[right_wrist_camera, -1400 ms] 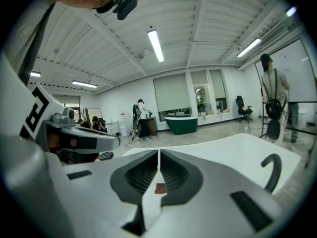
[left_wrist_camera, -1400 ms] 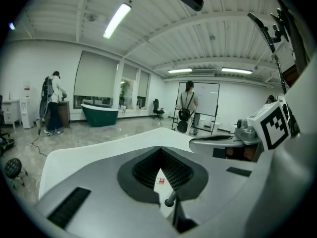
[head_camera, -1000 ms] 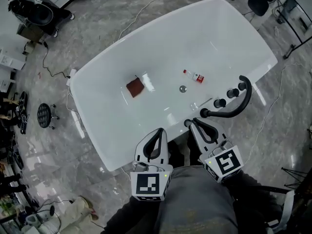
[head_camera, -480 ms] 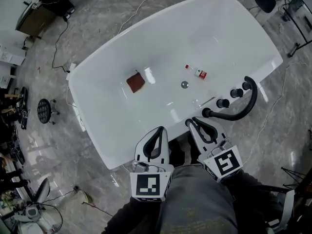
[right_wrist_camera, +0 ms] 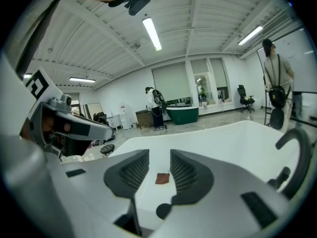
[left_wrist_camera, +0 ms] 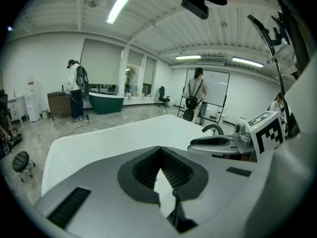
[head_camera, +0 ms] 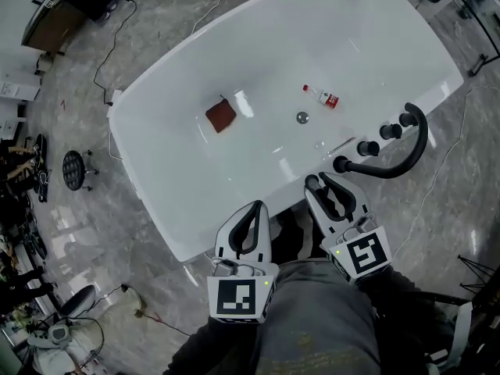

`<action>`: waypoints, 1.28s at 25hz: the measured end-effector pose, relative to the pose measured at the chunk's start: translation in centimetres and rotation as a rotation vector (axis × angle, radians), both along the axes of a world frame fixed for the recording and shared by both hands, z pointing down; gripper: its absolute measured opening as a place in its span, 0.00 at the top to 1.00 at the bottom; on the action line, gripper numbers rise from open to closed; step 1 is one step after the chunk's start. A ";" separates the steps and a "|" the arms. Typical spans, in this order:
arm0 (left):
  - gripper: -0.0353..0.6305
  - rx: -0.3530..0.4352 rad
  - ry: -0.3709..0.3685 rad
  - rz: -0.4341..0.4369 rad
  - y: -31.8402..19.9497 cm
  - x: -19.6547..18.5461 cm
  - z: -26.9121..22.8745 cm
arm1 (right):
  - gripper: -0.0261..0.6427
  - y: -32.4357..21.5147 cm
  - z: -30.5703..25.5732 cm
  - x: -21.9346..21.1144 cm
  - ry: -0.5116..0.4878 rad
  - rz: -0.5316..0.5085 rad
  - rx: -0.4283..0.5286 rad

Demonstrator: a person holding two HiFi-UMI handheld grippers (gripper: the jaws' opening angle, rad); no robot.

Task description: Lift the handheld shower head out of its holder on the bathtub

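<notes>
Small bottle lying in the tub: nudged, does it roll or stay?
Likely rolls: the bottle lies on its side and looks round. The tub floor is glossy, so it probably slides too, maybe toward the drain. It looks small, so probably light.

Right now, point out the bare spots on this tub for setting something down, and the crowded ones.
Bare: the bathtub floor left of the brown cloth toward the rounded end, and the far end beyond the bottle. Crowded: the right rim, taken by the knobs and black shower head, and the middle from cloth past the drain to the bottle.
</notes>
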State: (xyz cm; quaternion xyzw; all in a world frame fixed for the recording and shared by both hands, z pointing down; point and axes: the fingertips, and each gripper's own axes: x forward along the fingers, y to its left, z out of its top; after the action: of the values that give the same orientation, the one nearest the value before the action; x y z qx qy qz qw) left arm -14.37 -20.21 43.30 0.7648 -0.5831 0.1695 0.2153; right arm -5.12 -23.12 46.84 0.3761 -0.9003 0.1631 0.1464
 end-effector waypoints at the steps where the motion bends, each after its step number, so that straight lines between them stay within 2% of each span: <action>1: 0.94 0.000 -0.001 0.004 0.0 0.1 0.2 | 0.78 0.0 0.2 0.1 0.004 0.004 0.002; 8: 0.94 -0.020 -0.012 0.019 0.1 -0.1 1.8 | 0.77 0.1 2.6 0.6 0.033 0.029 0.016; 15: 0.94 -0.061 -0.016 0.018 1.5 -0.4 5.8 | 0.75 0.9 6.1 0.5 0.097 0.031 0.122; 24: 0.94 -0.103 -0.044 0.002 3.0 -0.8 10.5 | 0.74 1.8 12.3 1.9 0.119 0.073 0.095; 32: 0.94 -0.112 -0.065 -0.007 3.7 -0.7 10.9 | 0.75 1.8 13.4 1.8 0.131 0.078 0.118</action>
State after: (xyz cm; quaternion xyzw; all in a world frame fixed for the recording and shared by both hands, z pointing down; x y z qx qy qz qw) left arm -15.11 -16.49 54.20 0.7434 -0.5823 0.2259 0.2392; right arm -3.32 -21.34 60.24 0.4287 -0.8814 0.0906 0.1762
